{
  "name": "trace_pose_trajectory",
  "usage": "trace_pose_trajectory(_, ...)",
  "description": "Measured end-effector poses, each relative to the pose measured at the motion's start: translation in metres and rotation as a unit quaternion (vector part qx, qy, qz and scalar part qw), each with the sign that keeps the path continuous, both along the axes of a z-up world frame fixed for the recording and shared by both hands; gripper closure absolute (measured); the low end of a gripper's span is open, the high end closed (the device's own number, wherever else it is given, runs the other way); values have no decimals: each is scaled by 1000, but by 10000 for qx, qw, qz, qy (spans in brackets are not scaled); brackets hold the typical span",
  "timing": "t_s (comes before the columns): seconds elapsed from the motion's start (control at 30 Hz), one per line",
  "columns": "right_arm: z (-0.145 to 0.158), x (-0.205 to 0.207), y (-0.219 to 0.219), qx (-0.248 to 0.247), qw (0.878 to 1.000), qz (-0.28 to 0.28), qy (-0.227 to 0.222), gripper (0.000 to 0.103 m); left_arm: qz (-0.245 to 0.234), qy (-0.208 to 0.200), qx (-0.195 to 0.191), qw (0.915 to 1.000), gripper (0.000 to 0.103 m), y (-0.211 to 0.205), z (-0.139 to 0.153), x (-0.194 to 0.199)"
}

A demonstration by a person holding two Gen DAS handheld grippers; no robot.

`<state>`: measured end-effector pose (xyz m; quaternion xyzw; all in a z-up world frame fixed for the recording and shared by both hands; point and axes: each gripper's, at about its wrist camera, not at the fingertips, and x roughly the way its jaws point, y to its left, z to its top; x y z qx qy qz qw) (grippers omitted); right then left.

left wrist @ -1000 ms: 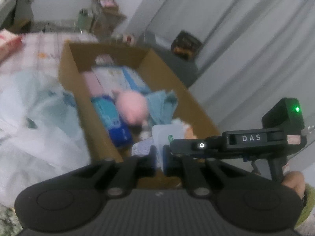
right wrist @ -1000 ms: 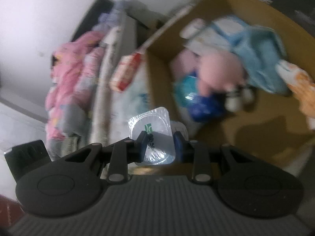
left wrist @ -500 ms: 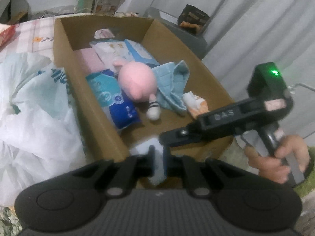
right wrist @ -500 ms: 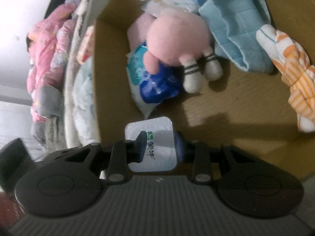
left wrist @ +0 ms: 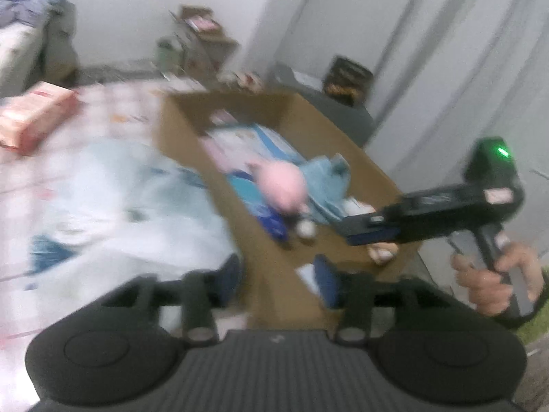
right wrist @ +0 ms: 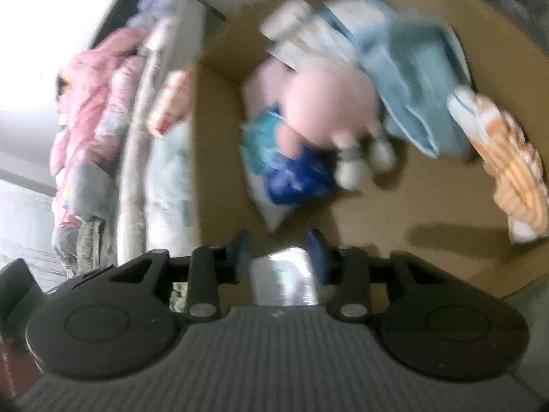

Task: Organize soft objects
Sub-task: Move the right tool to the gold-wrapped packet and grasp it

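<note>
Both views motion-blurred. Left gripper [left wrist: 278, 276] spread wide, nothing between its blue pads, hovering over the near-left wall of the cardboard box [left wrist: 343, 130]. Right gripper [right wrist: 278, 252] also spread, jaws apart over the near end of the box; small white packet [right wrist: 283, 279] sitting low between the fingers, apart from both pads, not pinched. Same packet seen from the left wrist as a white corner [left wrist: 307, 274] on the box floor just beside the left gripper's right pad. Right gripper seen from the left wrist too [left wrist: 369, 230], reaching in over the box's right side, green light on its body, held in a hand [left wrist: 494, 281].

In box: pink plush toy [right wrist: 329, 106] mid-box, white striped feet pointing toward the near end, lying on a blue-and-teal soft pack [right wrist: 284, 164]; light blue towel [right wrist: 422, 92] just right of the plush, touching it; orange-and-white striped cloth [right wrist: 514, 164] by the right wall; flat white-blue packages [left wrist: 247, 140] at the far end.

Outside box: crumpled white plastic bag [left wrist: 113, 202] on the bed against the box's left wall; pink-red carton [left wrist: 34, 116] farther left on the bed; pink bedding pile [right wrist: 92, 110] beyond; grey curtain [left wrist: 429, 61] behind the box
</note>
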<state>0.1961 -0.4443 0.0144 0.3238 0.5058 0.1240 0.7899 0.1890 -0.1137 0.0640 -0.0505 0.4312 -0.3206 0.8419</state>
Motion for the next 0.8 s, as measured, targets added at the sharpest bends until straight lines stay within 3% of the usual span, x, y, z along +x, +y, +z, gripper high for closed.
trace_pose_trajectory(0.13, 31, -12, 27, 41, 9977, 62, -677, 54, 537, -242, 62, 9982, 46, 57, 15, -11)
trace_pose_trajectory(0.23, 42, -13, 55, 176, 9952, 195, -946, 53, 918, -422, 180, 9947, 41, 92, 17, -23)
trace_pose_trajectory(0.37, 43, -9, 96, 550, 9921, 543, -989, 53, 1121, -384, 420, 9921, 39, 123, 6, -36)
trace_pose_trajectory(0.47, 38, -8, 136, 627, 9892, 948, -923, 53, 950, -440, 757, 9916, 37, 125, -12, -48)
trace_pose_trajectory(0.63, 27, -17, 204, -132, 9806, 1826, -699, 48, 390, -393, 1361, 9892, 34, 114, -50, -61)
trace_pose_trajectory(0.8, 6, -28, 249, -1223, 9620, 2384, -521, 33, 252, -346, 1426, 9889, 30, 120, -75, -59)
